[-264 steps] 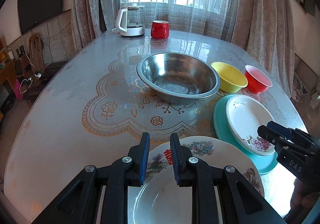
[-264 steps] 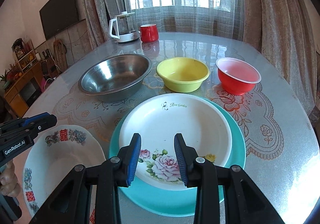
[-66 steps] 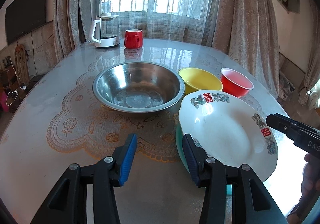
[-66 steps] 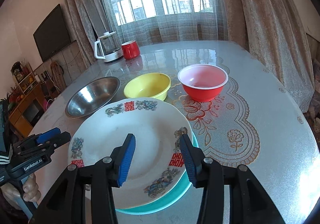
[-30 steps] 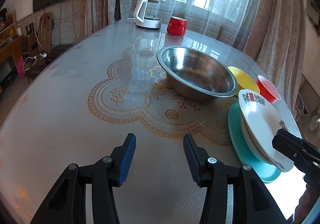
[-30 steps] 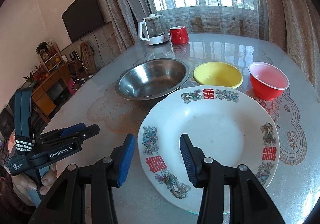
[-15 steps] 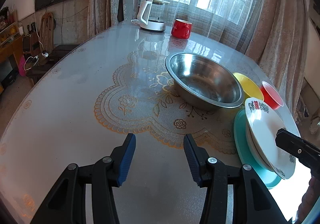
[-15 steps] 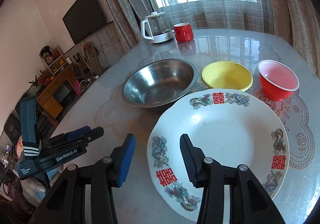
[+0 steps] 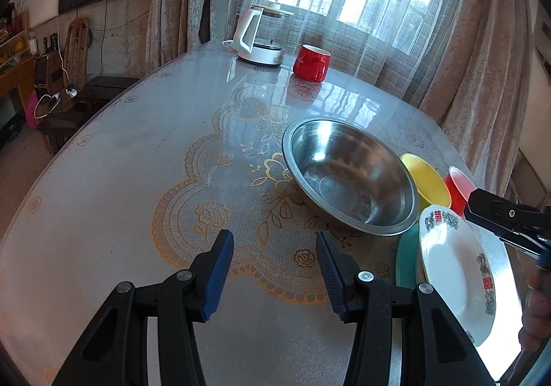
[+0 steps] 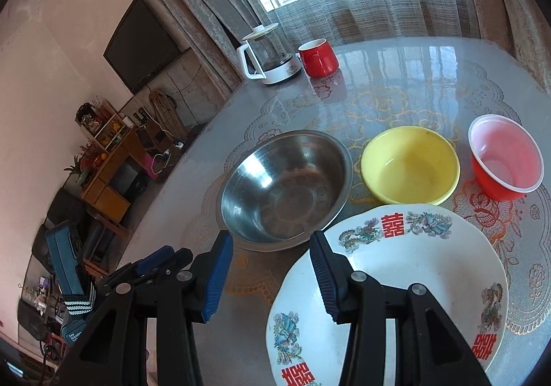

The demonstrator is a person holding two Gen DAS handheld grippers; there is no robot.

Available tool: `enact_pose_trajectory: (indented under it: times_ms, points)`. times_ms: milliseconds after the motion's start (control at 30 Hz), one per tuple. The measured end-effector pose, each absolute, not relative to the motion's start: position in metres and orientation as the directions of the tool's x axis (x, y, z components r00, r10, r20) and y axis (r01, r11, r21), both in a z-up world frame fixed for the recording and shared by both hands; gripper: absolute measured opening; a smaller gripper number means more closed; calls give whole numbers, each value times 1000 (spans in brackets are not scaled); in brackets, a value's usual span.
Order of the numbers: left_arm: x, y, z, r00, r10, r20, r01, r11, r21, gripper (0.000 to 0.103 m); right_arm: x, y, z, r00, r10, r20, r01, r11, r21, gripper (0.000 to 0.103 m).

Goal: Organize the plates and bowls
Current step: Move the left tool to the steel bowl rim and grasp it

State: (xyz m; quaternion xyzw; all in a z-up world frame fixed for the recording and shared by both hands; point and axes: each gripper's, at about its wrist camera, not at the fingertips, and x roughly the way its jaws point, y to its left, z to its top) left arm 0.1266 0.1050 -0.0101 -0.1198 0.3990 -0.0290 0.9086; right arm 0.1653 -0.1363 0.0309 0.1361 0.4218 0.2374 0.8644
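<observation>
Plates done, by the look: patterned white plate (image 10: pixel 413 269) sits atop the stack on the teal plate (image 9: pixel 406 258), w/ another plate's edge between (barely visible). Bowls left: steel bowl (image 10: pixel 286 189), yellow bowl (image 10: pixel 409 165), red bowl (image 10: pixel 506 158) in a row behind, apart, un-nested. Left gripper (image 9: pixel 274 257) empty over bare table (image 9: pixel 120 179), jaws opening. Right gripper (image 10: pixel 270 260) agape, holding nothing

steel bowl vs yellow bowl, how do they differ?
The steel bowl is wider and shiny grey metal; the yellow bowl is smaller, matte and opaque yellow. The steel bowl sits left of the yellow bowl in the right wrist view. Both stand upright and empty on the table.
</observation>
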Motion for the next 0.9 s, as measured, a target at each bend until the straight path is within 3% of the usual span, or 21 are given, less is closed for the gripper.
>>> enact_pose_trajectory:
  times_ms: [67, 367, 900]
  points:
    - [133, 107, -10, 678, -155, -719, -47, 966, -253, 57, 178, -140, 29, 531, 520, -669, -260, 852, 455, 47]
    - [161, 113, -7, 669, -186, -719, -40, 958, -285, 58, 228, -151, 7, 496, 499, -711, -138, 854, 502, 47]
    - [208, 110, -17, 635, -218, -741, -25, 953, -302, 50, 262, -140, -13, 437, 429, -790, -80, 894, 441, 47]
